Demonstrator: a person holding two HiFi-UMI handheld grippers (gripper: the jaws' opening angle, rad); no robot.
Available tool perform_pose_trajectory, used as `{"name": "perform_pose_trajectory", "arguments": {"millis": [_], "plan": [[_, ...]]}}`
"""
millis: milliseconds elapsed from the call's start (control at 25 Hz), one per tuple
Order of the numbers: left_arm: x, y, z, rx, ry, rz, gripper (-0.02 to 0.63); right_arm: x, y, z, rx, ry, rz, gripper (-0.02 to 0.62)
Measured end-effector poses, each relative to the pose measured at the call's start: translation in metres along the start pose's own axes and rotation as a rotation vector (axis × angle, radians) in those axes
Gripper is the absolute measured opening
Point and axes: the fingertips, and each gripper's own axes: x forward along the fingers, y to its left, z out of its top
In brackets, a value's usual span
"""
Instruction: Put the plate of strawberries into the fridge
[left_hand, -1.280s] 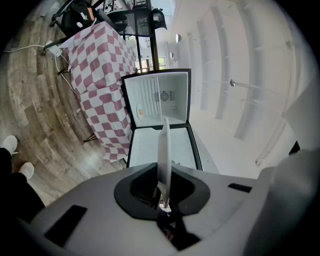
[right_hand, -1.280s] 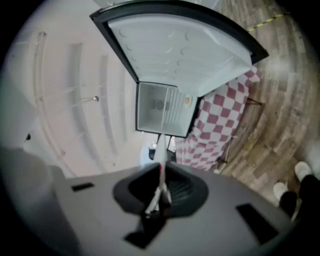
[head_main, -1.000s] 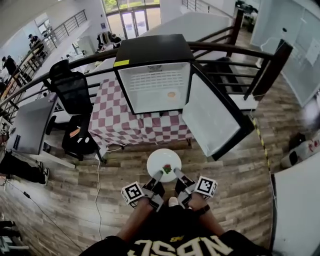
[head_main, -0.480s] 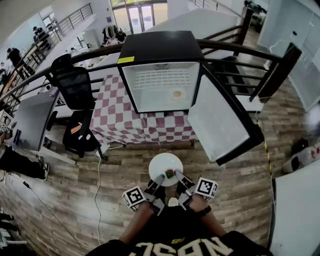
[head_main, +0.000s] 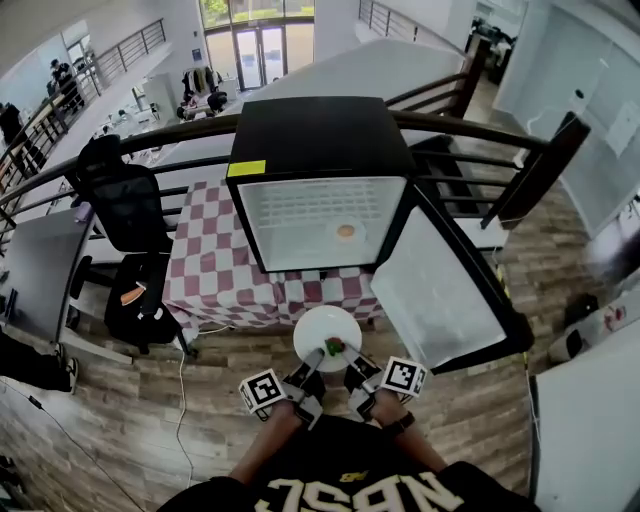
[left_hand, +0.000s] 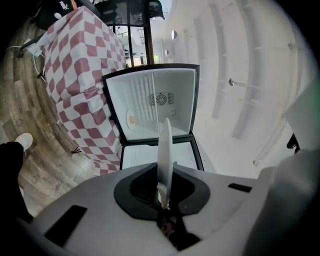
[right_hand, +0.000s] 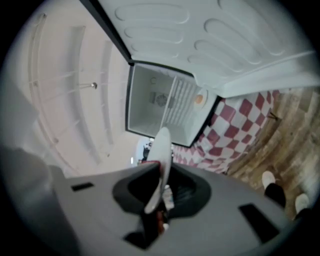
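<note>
White plate (head_main: 322, 328) of strawberries (head_main: 333, 347) is pinched at its near rim by the left claw (head_main: 314, 358) and right claw (head_main: 349, 360), facing the open fridge (head_main: 320, 150); both gripper views show it only edge-on.

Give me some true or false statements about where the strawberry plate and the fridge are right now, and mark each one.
1. The fridge has its door open. True.
2. The plate sits on a shelf inside the fridge. False: it is held outside, in front of the fridge.
3. Only the left gripper grips the plate. False: the right gripper is shut on its rim too.
4. The fridge stands on a red-and-white checked cloth. True.
</note>
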Motion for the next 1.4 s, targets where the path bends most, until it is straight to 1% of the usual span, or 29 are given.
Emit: {"name": "perform_pose_trajectory", "arguments": {"millis": [80,160,320,560,680,760,880,1040,1160,1280,1400], "plan": [[0.012,0.000,0.021,0.004,0.001,-0.001,0.040,0.019,0.004,0.013,-0.008,-0.013,-0.015,0.046],[0.020,0.000,0.040,0.007,0.003,-0.004,0.040,0.037,0.009,0.022,-0.010,-0.019,-0.011,0.046],[0.032,0.001,0.076,-0.001,0.010,0.001,0.040,0.070,0.013,0.035,-0.004,-0.010,-0.023,0.046],[0.046,0.005,0.119,-0.016,0.015,0.001,0.040,0.115,0.017,0.052,-0.001,0.003,-0.023,0.046],[0.052,0.001,0.140,-0.017,0.023,-0.012,0.040,0.134,0.021,0.059,-0.023,-0.002,-0.051,0.046],[0.053,0.005,0.152,-0.018,0.029,0.002,0.040,0.145,0.024,0.060,-0.023,-0.008,-0.058,0.046],[0.059,0.010,0.160,-0.045,0.032,0.012,0.040,0.156,0.027,0.067,-0.027,-0.007,-0.011,0.046],[0.071,0.008,0.159,-0.060,0.048,0.012,0.040,0.153,0.027,0.078,0.000,-0.015,-0.030,0.046],[0.086,0.003,0.164,-0.048,0.061,0.010,0.040,0.156,0.027,0.092,0.011,-0.031,-0.030,0.046],[0.100,-0.001,0.171,-0.036,0.055,0.017,0.040,0.159,0.029,0.106,0.032,-0.039,-0.032,0.046],[0.116,-0.003,0.178,-0.040,0.045,0.018,0.040,0.163,0.028,0.125,0.025,-0.035,-0.039,0.046]]}}
